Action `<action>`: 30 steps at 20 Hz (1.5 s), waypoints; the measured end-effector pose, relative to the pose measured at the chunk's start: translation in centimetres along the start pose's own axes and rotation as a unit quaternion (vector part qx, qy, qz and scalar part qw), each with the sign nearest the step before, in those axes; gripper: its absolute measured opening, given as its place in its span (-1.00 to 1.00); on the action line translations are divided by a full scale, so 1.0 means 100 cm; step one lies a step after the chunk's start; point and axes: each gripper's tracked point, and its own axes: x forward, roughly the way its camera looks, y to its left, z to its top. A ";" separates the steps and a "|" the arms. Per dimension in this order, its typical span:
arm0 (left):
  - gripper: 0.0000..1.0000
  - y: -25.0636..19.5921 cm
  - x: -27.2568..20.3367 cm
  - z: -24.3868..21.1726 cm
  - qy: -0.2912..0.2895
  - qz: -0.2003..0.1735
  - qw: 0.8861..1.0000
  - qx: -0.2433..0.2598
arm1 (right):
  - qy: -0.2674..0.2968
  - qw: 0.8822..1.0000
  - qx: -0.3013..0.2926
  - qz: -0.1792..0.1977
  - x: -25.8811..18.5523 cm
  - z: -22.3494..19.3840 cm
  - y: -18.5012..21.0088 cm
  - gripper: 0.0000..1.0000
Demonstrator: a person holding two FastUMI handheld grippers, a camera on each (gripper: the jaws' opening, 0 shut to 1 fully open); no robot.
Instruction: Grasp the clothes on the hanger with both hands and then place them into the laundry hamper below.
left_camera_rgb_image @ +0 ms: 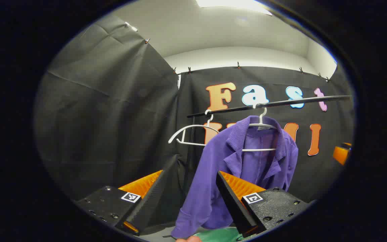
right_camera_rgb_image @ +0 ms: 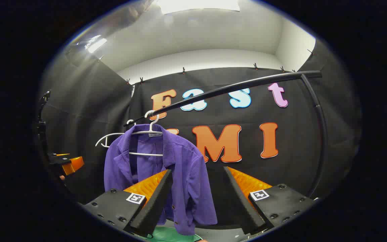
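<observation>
A purple ribbed jacket (left_camera_rgb_image: 247,161) hangs on a white hanger (left_camera_rgb_image: 262,126) from a black rail (left_camera_rgb_image: 270,104). In the left gripper view my left gripper (left_camera_rgb_image: 197,165) is open, short of the jacket's left sleeve and front, holding nothing. In the right gripper view the jacket (right_camera_rgb_image: 180,168) hangs left of centre on its hanger (right_camera_rgb_image: 146,132). My right gripper (right_camera_rgb_image: 197,169) is open, with the jacket's right shoulder and sleeve behind its left finger. A green laundry hamper (left_camera_rgb_image: 220,235) shows just below the jacket's hem, and its rim (right_camera_rgb_image: 166,235) shows in the right gripper view.
An empty white hanger (left_camera_rgb_image: 190,134) hangs on the rail to the jacket's left. The rail (right_camera_rgb_image: 230,89) bends down into an upright post (right_camera_rgb_image: 321,134) at the right. The other gripper (left_camera_rgb_image: 343,153) shows at the far right edge, and the left one (right_camera_rgb_image: 69,164) at far left.
</observation>
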 end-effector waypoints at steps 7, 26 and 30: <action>0.91 -0.003 0.010 0.004 -0.019 -0.022 1.000 -0.008 | 0.011 1.000 0.002 -0.023 0.001 0.000 0.000 0.89; 0.91 -0.034 0.026 -0.003 0.012 -0.021 0.999 -0.038 | 0.025 0.998 0.037 0.039 0.076 -0.035 0.043 0.79; 0.84 -0.040 0.032 -0.007 0.010 -0.017 1.000 -0.022 | 0.035 0.997 0.039 0.063 0.119 -0.061 0.064 0.79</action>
